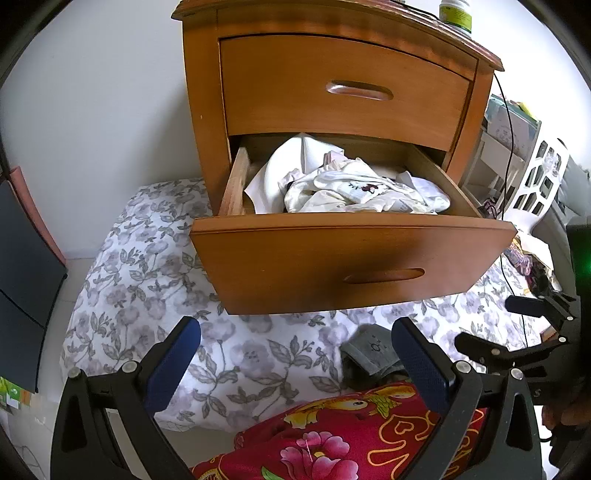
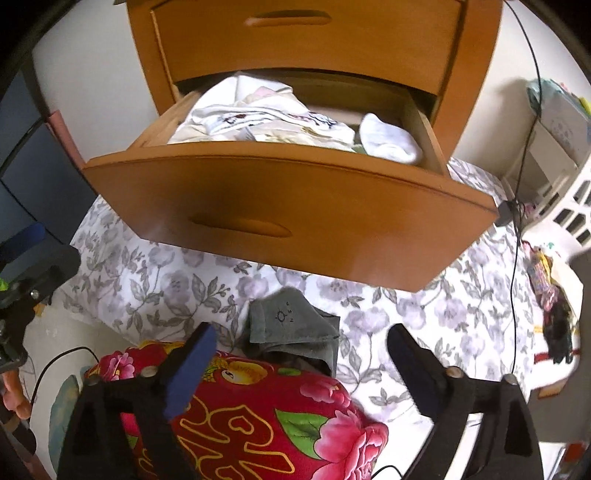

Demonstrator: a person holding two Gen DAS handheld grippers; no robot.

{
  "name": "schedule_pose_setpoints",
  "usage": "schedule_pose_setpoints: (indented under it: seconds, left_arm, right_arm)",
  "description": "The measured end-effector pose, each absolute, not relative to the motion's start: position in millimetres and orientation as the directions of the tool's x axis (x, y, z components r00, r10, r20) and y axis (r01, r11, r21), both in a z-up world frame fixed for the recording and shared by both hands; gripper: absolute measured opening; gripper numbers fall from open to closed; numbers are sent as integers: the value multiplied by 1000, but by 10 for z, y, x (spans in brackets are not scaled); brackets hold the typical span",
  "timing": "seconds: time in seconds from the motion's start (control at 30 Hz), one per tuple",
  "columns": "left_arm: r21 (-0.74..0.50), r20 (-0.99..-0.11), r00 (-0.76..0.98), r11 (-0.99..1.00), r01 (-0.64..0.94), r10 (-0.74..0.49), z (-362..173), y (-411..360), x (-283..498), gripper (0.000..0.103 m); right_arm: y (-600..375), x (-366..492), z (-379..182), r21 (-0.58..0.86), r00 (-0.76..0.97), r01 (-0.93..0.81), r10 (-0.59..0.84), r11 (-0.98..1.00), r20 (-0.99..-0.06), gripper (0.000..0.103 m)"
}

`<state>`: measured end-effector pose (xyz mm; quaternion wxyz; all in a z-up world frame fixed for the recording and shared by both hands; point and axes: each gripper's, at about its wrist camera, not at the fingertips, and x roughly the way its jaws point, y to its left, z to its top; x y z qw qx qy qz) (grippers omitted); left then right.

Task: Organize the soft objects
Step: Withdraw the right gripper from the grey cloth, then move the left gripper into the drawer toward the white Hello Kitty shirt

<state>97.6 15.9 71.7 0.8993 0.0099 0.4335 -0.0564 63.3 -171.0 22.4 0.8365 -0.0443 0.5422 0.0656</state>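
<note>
Left wrist view: the left gripper (image 1: 295, 365) stands wide and empty at the bottom of the frame, over the floral sheet (image 1: 147, 295). The open drawer (image 1: 351, 258) at centre holds pale garments (image 1: 351, 188).

Right wrist view: the right gripper (image 2: 299, 365) is spread wide with nothing between its pads, just below the grey folded cloth (image 2: 295, 325) at lower centre, which lies against the red floral bundle (image 2: 266, 413). Judged step: between items; next, probably close on the grey cloth and carry it to the drawer.

Grey folded cloth (image 2: 291, 325): small sun-like mark with tiny letters, too small to read.
Green-labelled jar (image 1: 456, 14): label print unreadable.
</note>
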Motion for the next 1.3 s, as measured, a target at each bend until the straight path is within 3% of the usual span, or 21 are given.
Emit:
schedule_pose_setpoints:
  seconds: [0.7, 1.3]
  left_arm:
    - [-24, -779, 620, 992, 125, -97, 707, 29, 1107, 103]
    - [14, -743, 665, 992, 127, -74, 1125, 74, 1536, 103]
  right_arm:
    - [-2002, 657, 159, 46, 445, -28, 54, 999, -894, 103]
    - [-2085, 739, 301, 81, 524, -48, 94, 996, -846, 103]
